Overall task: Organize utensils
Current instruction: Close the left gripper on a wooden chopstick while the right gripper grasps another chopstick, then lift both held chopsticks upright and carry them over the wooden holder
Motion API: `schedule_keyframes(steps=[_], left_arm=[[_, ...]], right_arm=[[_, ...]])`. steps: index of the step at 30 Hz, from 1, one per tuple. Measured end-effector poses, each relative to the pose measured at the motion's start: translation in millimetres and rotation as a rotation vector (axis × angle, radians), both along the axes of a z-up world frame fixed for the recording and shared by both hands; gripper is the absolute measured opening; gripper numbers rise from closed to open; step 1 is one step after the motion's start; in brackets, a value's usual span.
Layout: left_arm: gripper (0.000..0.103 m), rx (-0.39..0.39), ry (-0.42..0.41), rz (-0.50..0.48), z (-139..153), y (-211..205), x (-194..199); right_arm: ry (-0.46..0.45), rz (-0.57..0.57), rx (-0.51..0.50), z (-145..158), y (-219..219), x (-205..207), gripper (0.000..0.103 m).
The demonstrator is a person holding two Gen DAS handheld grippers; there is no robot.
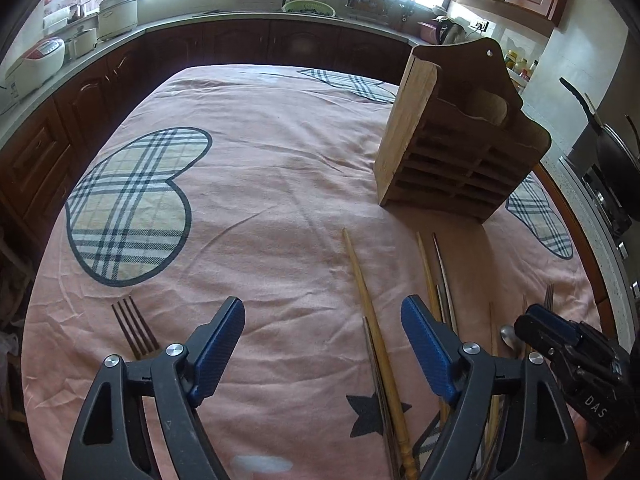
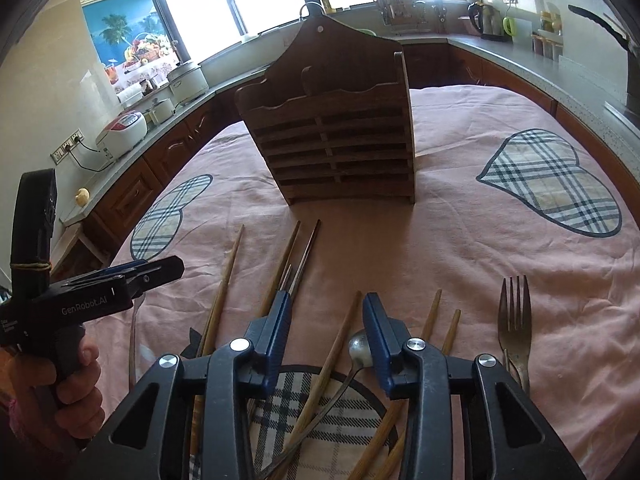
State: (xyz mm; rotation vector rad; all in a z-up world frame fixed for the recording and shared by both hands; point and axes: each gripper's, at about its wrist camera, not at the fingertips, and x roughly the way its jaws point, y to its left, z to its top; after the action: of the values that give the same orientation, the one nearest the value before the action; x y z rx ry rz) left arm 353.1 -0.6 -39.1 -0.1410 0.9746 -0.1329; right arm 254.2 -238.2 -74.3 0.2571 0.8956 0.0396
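1. Where the pink cloth (image 1: 280, 184) covers the tabletop, a wide bare stretch lies left of the wooden utensil rack (image 2: 332, 136), which stands upright near the middle; dark cabinets (image 1: 240, 44) ring the far edge.
2. Left gripper (image 1: 322, 346): jaws wide, nothing between the pads; one wooden chopstick (image 1: 366, 304) lies below the gap.
3. Right gripper (image 2: 326, 320): jaws narrow, gripping nothing; a chopstick (image 2: 340, 344) and a spoon (image 2: 359, 347) lie under them.
4. Left view only: a fork (image 1: 134, 328) apart on the left, tines toward the rack.
5. Right view only: a second fork (image 2: 515, 320) at the right, and the hand (image 2: 76, 384) holding the left gripper.
6. Loose chopsticks (image 2: 294, 256) lie fanned between both grippers and the rack.
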Motion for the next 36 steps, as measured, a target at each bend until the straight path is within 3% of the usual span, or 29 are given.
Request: schedule_keyframes(steps=[4, 9, 12, 14, 16, 18, 19, 27, 36], left_arm=[[0.078, 0.024, 0.019, -0.029, -9, -13, 27], [0.065, 0.039, 0.077, -0.060, -29, -28, 55], [0.053, 0.044, 0.122, -0.066, -41, -32, 69], [0.049, 0.069, 0.109, -0.072, -44, -36, 72], [0.038, 0.097, 0.098, -0.082, -45, -42, 73], [0.015, 0.109, 0.091, -0.093, -46, -46, 75], [0.009, 0.097, 0.095, -0.099, -47, -47, 76], [0.006, -0.023, 0.084, -0.102, -27, -31, 59], [0.004, -0.142, -0.047, -0.096, 43, 2, -6]], right_arm=[[0.047, 0.009, 0.004, -12, 0, 15, 0.032], [0.102, 0.015, -0.004, -26, -3, 29, 0.030], [0.144, 0.009, -0.019, -35, -6, 34, 0.022], [0.144, 0.008, -0.044, -34, -6, 33, 0.019], [0.146, 0.010, -0.058, -34, -4, 34, 0.019], [0.146, 0.014, -0.075, -33, -2, 35, 0.018], [0.146, 0.012, -0.079, -33, -2, 36, 0.011], [0.120, -0.030, 0.075, -26, -15, 31, 0.006], [-0.031, -0.012, 0.107, 35, -6, 10, 0.005]])
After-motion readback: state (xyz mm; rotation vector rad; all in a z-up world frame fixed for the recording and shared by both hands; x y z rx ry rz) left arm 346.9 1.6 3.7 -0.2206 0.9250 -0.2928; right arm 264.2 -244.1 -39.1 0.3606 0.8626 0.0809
